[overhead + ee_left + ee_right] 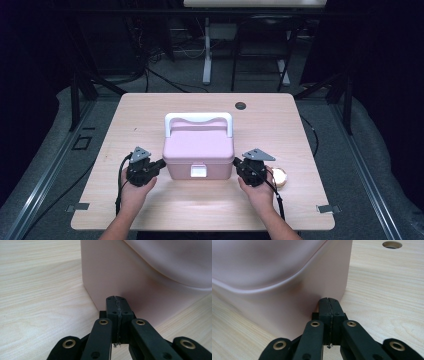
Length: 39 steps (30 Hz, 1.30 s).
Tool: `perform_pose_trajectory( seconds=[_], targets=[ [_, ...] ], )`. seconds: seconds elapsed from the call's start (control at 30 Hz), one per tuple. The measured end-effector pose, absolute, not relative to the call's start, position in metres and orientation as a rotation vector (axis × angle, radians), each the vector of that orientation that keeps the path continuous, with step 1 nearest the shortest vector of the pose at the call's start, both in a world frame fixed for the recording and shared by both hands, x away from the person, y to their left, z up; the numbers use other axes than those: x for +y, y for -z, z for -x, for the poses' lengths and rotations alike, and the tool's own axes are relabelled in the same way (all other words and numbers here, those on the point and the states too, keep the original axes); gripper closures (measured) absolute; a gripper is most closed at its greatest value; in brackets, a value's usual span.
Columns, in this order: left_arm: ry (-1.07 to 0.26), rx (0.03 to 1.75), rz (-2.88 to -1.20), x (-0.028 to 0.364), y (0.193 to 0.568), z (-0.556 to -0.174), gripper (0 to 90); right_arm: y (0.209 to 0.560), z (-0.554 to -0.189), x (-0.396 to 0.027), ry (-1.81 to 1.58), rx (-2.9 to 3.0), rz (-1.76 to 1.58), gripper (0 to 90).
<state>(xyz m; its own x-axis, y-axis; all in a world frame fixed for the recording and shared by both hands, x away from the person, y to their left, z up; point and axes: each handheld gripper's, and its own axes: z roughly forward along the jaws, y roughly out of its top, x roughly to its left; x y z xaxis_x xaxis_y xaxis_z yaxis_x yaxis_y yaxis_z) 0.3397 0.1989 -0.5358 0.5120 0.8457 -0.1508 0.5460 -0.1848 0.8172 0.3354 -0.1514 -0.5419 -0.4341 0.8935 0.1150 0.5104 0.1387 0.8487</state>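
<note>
Both claws are pressed together with nothing between them: the left claw (117, 300) meets the pink box (199, 150) low on its left wall, the right claw (329, 300) low on its right wall. The box sits mid-counter (150, 107), lid shut, white handle (198, 119) lying back. To shift it cleanly, I'd push evenly from both sides, keeping the tips low and level so it doesn't twist or tip.

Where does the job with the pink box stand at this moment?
Done: both grippers are shut with nothing between the jaws, and their tips are set against the sides of the pink box, left gripper, right gripper. In hand: bracing it from both sides. Left: any lift or shift; its lid looks closed, and the box rests on the table.
</note>
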Motion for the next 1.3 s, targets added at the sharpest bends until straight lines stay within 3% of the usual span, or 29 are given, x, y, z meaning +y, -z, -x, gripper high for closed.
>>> perform_pose_trajectory(
  seconds=[1.3],
  targets=[
    [-0.310, 1.092, -2.003, 0.168, 0.524, -0.308, 90.0, 0.527, -0.288, -0.184, -1.077, 2.114, -1.355, 90.0]
  ],
)
